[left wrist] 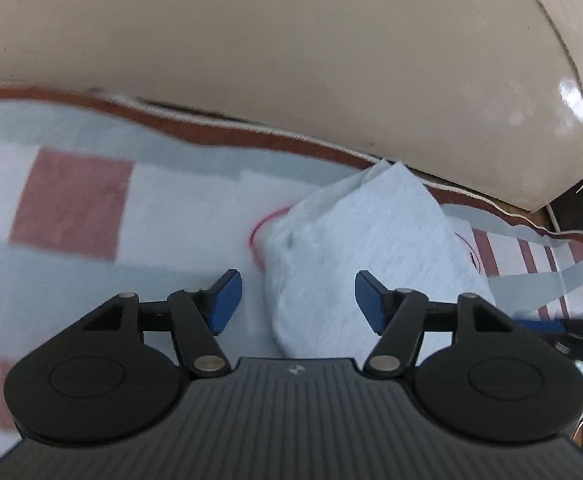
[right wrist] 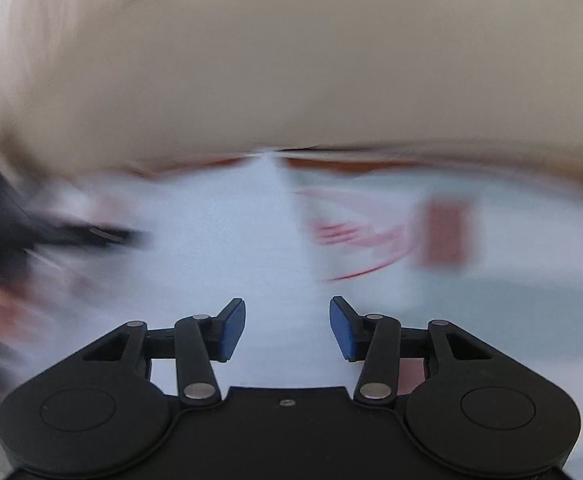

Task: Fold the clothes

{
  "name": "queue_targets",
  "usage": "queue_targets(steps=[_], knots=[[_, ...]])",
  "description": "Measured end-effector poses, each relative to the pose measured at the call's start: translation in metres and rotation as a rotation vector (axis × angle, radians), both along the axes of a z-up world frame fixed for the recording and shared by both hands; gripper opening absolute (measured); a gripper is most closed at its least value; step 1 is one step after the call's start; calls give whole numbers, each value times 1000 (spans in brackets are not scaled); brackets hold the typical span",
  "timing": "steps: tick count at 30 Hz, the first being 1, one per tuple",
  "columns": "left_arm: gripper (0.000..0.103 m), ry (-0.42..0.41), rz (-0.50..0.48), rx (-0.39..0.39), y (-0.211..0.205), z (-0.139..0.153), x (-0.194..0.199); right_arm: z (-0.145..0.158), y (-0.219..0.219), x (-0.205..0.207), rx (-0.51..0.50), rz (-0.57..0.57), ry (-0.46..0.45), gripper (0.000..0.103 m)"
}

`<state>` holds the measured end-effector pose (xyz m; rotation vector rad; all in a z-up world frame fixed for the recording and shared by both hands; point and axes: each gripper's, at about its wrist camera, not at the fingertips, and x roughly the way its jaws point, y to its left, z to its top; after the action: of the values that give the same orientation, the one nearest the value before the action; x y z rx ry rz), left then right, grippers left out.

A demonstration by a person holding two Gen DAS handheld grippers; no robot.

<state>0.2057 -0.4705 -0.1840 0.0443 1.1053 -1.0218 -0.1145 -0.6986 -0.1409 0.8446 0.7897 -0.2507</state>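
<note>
Left gripper [left wrist: 298, 300] jaws apart, nothing btwn pads; pale blue garment [left wrist: 371, 248] lies bunched just ahead on patterned blanket [left wrist: 71, 208] — right gripper [right wrist: 287, 328] also apart, empty, over same cloth w/ view blurred; risk: loose fold slumps open, or pads snag blanket too.

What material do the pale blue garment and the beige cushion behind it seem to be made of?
Pale blue garment: probably soft knit or fleece, matte, with a fuzzy surface and limp folds. Beige cushion: likely leather or vinyl, smooth and glossy, with bright highlights near its right edge.
</note>
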Motion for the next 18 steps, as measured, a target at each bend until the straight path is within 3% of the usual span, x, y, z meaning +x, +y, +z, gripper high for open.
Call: queue_targets(steps=[2, 5, 7, 10, 14, 16, 18], knots=[[63, -87, -46, 20, -15, 0, -6, -10, -3, 0, 202, -49, -18, 63], [55, -282, -150, 89, -39, -1, -30, -27, -8, -3, 361, -155, 55, 68], [21, -396, -209, 114, -49, -2, -48, -41, -16, -15, 455, -257, 66, 69], [11, -300, -187, 32, -48, 3, -51, -61, -29, -39, 606, -425, 48, 69], [11, -244, -188, -166, -29, 26, -62, -75, -40, -63, 717, -554, -7, 71], [11, -236, -263, -289, -11, 40, -77, -81, -41, -70, 758, -582, -31, 71], [11, -287, -401, -373, 10, 48, -102, -87, -42, -75, 801, -607, -55, 72]])
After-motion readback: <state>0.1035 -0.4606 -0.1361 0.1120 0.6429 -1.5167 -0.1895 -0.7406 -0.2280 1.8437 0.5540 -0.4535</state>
